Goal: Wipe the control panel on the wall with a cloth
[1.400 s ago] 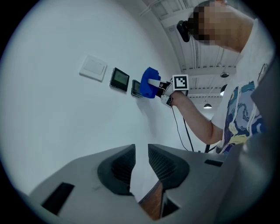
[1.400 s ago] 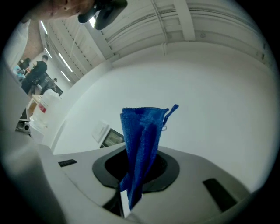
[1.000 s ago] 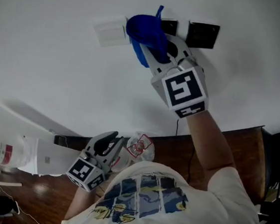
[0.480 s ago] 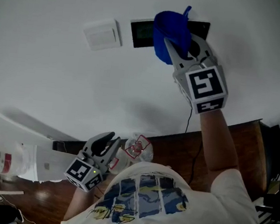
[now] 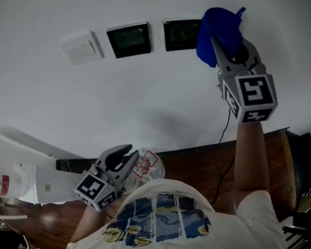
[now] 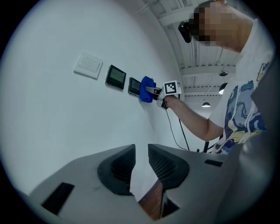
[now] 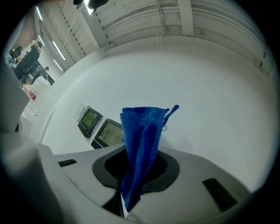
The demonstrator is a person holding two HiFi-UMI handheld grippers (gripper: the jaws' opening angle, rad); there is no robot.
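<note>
At the upper right, the right gripper (image 5: 224, 48) pinches the blue cloth (image 5: 218, 22) tight, just right of the panel (image 5: 179, 34). The left gripper (image 5: 122, 157), lower left, is a bit open and empty.

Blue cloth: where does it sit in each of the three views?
Head view: blue cloth at top right, just right of the two dark panels.
Left gripper view: cloth small, near centre, right of the panels.
Right gripper view: cloth large, centre foreground, panels at its left.
Shared landmark: the dark panel nearest the cloth.
</note>
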